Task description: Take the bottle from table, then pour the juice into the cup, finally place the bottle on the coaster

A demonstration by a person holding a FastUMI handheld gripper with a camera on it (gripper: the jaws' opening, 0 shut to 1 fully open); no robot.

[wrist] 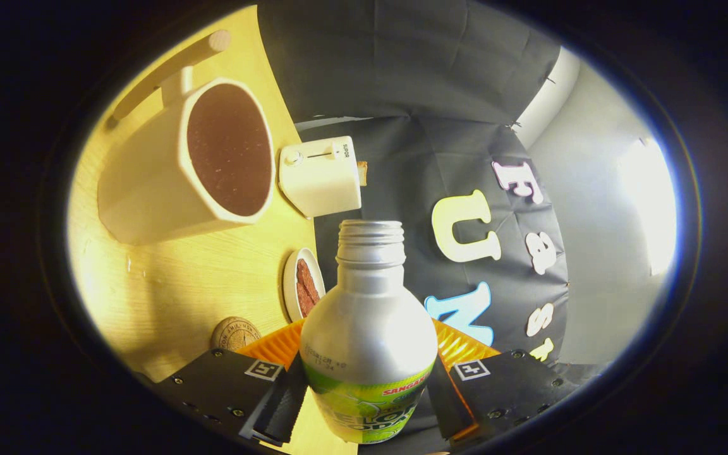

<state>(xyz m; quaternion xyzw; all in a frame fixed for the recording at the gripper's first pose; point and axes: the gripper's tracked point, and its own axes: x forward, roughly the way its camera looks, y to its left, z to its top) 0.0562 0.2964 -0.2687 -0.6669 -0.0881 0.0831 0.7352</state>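
Desk: Silver aluminium bottle (369, 322) with a green label, cap off, sits clamped in the gripper (367, 395), a finger pressing on each side of its lower body. Confirm?

Photographer: Confirmed. Both fingers grip the label band, and the threaded neck points away from them. The whole scene is rolled sideways, so the light wooden table (200, 284) stands like a wall beside the bottle.

Desk: And the cup?

Photographer: White angular cup (187, 164) with a handle, on the table beyond the fingers and off to the side of the bottle's mouth, well apart from it. Dark brown liquid fills it close to the rim.

Desk: Coaster?

Photographer: Round tan coaster (236, 333) lies flat on the table, just ahead of one finger, bare.

Desk: Anything else on the table?

Photographer: Small white plate (292, 287) holding reddish-brown strips, between coaster and cup. Beyond it, a white toaster (321, 177) with a slice showing at its top.
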